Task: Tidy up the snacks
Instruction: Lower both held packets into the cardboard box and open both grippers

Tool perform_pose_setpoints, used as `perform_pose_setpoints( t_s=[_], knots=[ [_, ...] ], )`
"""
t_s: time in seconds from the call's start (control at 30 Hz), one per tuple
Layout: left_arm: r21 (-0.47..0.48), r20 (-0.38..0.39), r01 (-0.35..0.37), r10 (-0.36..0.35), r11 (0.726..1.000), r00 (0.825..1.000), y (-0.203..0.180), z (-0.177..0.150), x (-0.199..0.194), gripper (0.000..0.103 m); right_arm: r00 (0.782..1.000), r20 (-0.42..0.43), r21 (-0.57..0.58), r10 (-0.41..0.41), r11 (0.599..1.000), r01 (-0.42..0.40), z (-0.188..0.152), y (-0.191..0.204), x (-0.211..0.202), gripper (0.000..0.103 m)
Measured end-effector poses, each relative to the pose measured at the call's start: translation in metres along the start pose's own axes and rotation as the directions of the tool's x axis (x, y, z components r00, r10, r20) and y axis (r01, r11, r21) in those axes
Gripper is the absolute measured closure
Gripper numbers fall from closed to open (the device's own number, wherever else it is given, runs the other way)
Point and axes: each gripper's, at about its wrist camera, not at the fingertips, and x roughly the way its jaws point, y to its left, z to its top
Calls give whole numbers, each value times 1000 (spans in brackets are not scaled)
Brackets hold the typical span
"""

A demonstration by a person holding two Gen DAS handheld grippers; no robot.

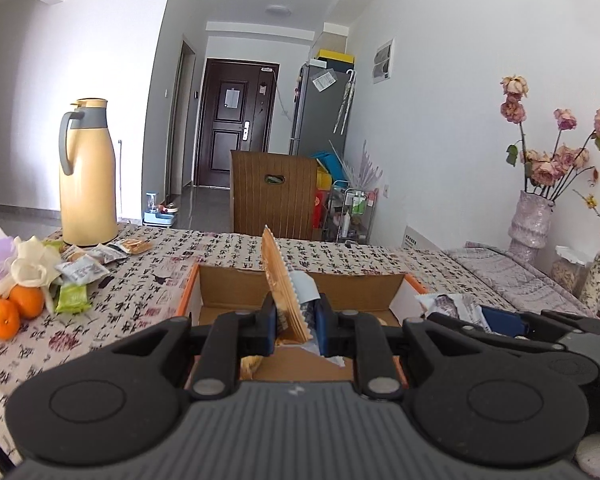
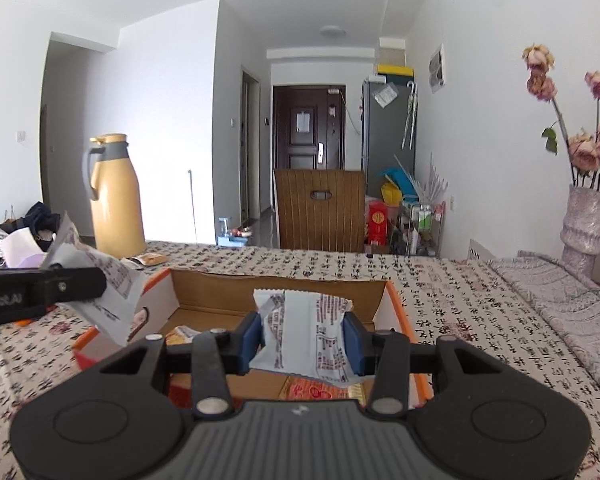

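Patterned table (image 1: 148,280) bears box (image 1: 300,284), thermos (image 1: 87,176), oranges (image 1: 12,308).

Orange-edged cardboard box (image 2: 280,292); white printed packet (image 2: 308,336); yellow flask (image 1: 87,176); perhaps calligraphy-patterned tablecloth (image 1: 148,280).

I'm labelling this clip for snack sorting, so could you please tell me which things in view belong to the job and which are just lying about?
Job:
- cardboard box
- orange packet in left gripper
- white packet in right gripper
- loose snack packets

Lying about:
- yellow thermos jug
- oranges
- vase of dried roses
- wooden chair
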Motion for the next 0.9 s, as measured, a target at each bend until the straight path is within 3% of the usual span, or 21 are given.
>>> perform_pose_setpoints(
  t_s=[0.27, 0.43, 0.57, 0.6, 0.63, 0.67, 0.7, 0.73, 0.8, 0.9],
  knots=[
    [-27, -98, -11, 8, 1000, 995, 8, 3, 59, 84, 992, -129, 35, -10, 999, 15, 9, -9, 58, 60],
    [-25, -194, -52, 46, 998, 980, 14, -7, 90, 84, 982, -191, 53, -11, 998, 21, 8, -11, 82, 60],
    [-35, -225, -79, 69, 996, 972, 20, -13, 98, 82, 978, -209, 45, -10, 999, 20, 5, -9, 88, 56],
    [-37, -227, -99, 88, 994, 970, 21, -14, 99, 70, 978, -208, 45, -11, 999, 21, 4, -10, 87, 55],
    [-43, -231, -110, 97, 993, 968, 23, -13, 99, 44, 979, -204, 46, -16, 999, 26, 4, -11, 86, 54],
    [-55, -227, -117, 101, 992, 969, 25, -13, 97, 32, 979, -202, 52, -15, 998, 26, 4, -12, 85, 50],
    [-63, -215, -125, 109, 990, 970, 28, -12, 94, 15, 980, -197, 62, -14, 998, 26, 4, -14, 83, 38],
    [-62, -198, -139, 125, 988, 972, 29, -11, 91, 4, 982, -189, 70, -19, 997, 33, 5, -16, 80, 21],
    [-58, -162, -157, 146, 986, 976, 30, -9, 84, 0, 986, -162, 83, -30, 996, 44, 6, -20, 73, 7],
    [-75, -154, -151, 138, 986, 978, 32, -4, 78, 0, 989, -144, 101, -31, 994, 46, 8, -25, 65, 0]
  ],
)
